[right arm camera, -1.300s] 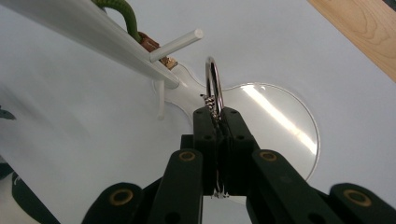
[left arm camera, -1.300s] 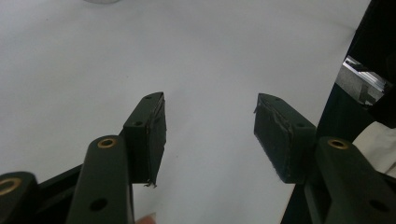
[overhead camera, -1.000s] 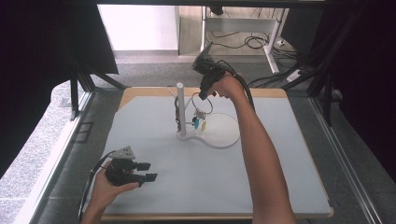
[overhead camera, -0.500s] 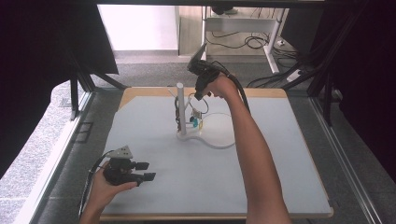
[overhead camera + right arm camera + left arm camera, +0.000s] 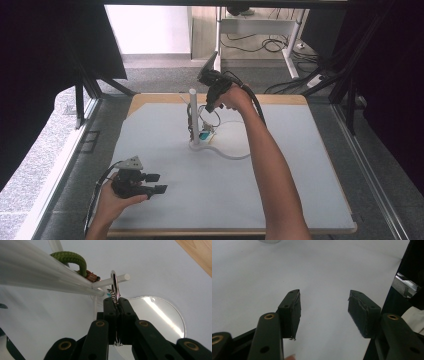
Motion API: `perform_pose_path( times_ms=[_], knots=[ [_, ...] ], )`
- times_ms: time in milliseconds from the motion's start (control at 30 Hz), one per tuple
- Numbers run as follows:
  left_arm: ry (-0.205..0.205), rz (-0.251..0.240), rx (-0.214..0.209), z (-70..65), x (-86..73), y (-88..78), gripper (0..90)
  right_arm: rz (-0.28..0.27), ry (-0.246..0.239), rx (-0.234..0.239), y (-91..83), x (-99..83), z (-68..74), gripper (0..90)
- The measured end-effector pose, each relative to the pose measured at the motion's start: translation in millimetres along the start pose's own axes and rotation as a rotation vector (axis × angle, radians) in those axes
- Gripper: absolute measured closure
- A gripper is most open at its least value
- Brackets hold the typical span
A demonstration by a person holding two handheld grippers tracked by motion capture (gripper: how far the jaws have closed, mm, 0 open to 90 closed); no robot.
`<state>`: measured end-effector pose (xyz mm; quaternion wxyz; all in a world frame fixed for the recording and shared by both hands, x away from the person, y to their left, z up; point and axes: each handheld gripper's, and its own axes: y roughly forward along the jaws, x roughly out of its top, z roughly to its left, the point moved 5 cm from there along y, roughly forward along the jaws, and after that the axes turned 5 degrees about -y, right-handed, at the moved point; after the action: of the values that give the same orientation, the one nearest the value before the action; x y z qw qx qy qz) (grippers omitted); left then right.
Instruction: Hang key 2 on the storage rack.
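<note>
Right gripper view shows my right gripper (image 5: 117, 301) with its fingers clamped on a silver ring (image 5: 115, 286), held just beside the peg (image 5: 112, 280) of the white stand (image 5: 193, 117) mid-counter (image 5: 300, 165). My left gripper (image 5: 157, 183) rests near the front edge, fingers apart, holding nothing.

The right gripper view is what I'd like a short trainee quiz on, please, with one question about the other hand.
1. True or false: the right gripper is shut on a silver ring.
2. The ring sits against which part of the white stand? A) its base B) a short side peg C) its top
3. How do the left gripper's jaws stand?

Key:
1. True.
2. B, the side peg, beside a green cord loop.
3. Open and apart, with nothing between them, over the white table top.
</note>
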<state>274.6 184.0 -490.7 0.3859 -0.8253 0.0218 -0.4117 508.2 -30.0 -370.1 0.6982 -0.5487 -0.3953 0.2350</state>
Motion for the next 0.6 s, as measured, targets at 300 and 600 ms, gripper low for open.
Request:
perform_pose_path(
  times_ms=[300,600],
  knots=[
    [0.006,0.010,0.004,-0.4,0.1,2.7,44.3,-0.008,-0.013,0.034,11.3,-2.0,7.5,86.3],
    [0.008,0.016,0.006,-0.4,-0.1,4.8,44.3,-0.020,-0.010,0.049,14.8,-6.9,7.1,86.0]
  ],
)
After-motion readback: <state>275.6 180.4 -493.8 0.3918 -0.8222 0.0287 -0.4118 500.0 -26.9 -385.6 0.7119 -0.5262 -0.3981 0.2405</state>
